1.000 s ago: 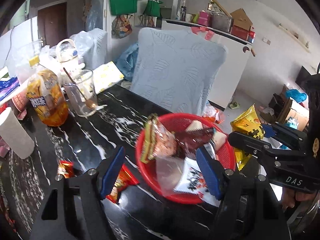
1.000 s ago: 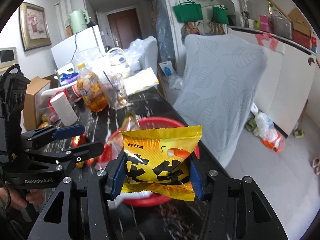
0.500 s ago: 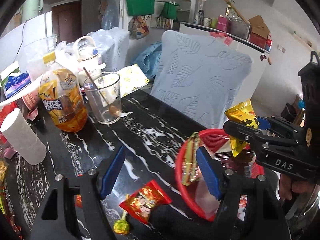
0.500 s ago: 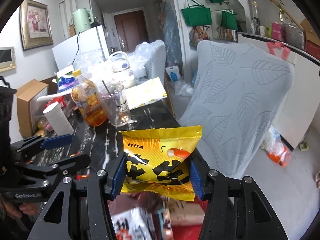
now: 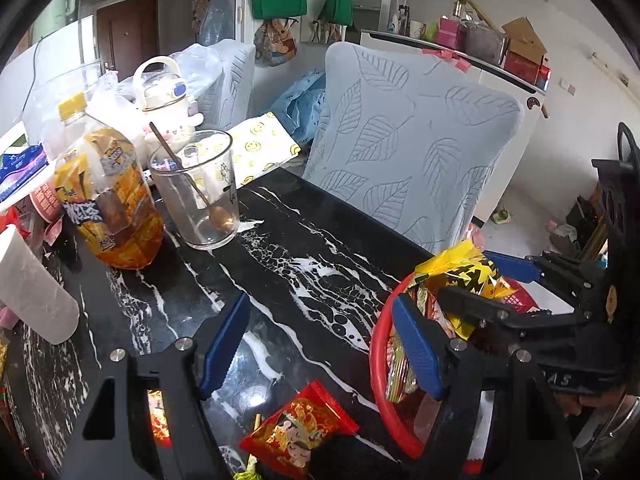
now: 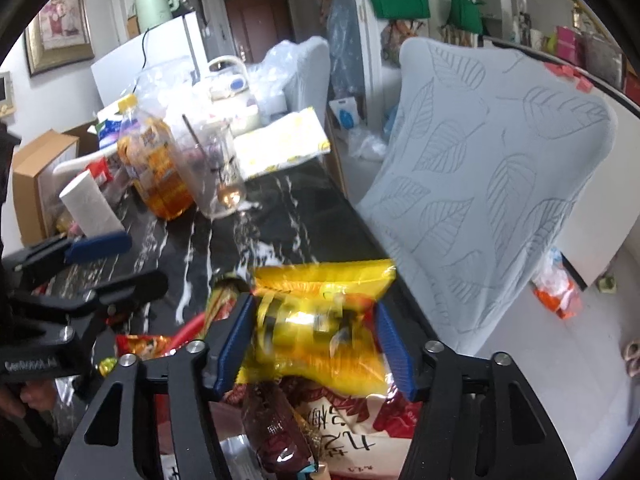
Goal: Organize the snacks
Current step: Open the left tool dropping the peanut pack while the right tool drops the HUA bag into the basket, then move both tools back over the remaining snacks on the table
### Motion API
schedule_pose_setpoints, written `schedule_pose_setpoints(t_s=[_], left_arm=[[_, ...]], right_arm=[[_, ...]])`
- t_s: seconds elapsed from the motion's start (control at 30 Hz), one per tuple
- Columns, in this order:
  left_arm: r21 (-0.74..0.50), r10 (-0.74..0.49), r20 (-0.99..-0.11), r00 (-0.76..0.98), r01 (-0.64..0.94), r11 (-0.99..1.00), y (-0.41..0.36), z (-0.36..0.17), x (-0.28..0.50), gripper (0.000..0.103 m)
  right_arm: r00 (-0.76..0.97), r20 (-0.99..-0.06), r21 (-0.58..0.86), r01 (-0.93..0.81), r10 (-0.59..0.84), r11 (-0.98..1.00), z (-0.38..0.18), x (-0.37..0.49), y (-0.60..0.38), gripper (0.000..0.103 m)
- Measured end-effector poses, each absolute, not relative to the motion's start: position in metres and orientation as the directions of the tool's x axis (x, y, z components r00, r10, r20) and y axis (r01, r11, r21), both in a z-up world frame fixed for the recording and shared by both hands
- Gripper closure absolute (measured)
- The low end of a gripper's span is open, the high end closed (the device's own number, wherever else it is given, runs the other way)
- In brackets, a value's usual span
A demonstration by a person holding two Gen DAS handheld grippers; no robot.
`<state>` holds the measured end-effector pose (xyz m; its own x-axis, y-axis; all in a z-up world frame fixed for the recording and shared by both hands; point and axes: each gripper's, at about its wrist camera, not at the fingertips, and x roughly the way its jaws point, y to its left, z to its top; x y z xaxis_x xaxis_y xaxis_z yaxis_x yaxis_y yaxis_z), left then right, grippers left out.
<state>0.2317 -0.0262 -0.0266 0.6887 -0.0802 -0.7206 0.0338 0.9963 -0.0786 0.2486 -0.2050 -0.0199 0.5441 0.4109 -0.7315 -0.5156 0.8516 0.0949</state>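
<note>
Left wrist view, left to right: paper roll [image 5: 34,288], tea bottle [image 5: 108,200], and glass with spoon [image 5: 196,188] stand on the black marbled surface [image 5: 280,248]. Left tongs [image 5: 320,344] are released, nothing between the pads, above a red snack packet [image 5: 300,428] lying on the surface just beside the red basket [image 5: 378,364]. Right tongs [image 6: 314,344] are opening over the basket; the yellow snack bag [image 6: 320,320], blurred, sits between the pads above the packets already in the basket.
</note>
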Motion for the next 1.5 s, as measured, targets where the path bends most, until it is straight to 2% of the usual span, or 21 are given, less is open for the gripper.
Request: schedule_pose_setpoints(t_s=[0.3, 0.63, 1.1, 1.5], left_arm=[[-0.077, -0.078, -0.726, 0.683, 0.032, 0.997, -0.025, -0.027, 0.229, 0.030], [-0.072, -0.078, -0.696, 0.714, 0.038, 0.997, -0.029, -0.002, 0.204, 0.030], [-0.046, -0.065, -0.604, 0.794, 0.047, 0.998, -0.033, 0.050, 0.125, 0.030], [-0.055, -0.072, -0.569, 0.819, 0.049, 0.997, -0.029, 0.060, 0.052, 0.030]], right_arm=[[0.525, -0.740, 0.118, -0.514, 0.420, 0.850, -0.021, 0.250, -0.210, 0.036], [0.563, -0.716, 0.099, -0.502, 0.412, 0.859, 0.001, 0.228, -0.213, 0.036], [0.636, -0.630, 0.077, -0.519, 0.445, 0.851, 0.051, 0.155, -0.212, 0.034], [0.666, -0.579, 0.060, -0.541, 0.470, 0.839, 0.069, 0.081, -0.208, 0.033]])
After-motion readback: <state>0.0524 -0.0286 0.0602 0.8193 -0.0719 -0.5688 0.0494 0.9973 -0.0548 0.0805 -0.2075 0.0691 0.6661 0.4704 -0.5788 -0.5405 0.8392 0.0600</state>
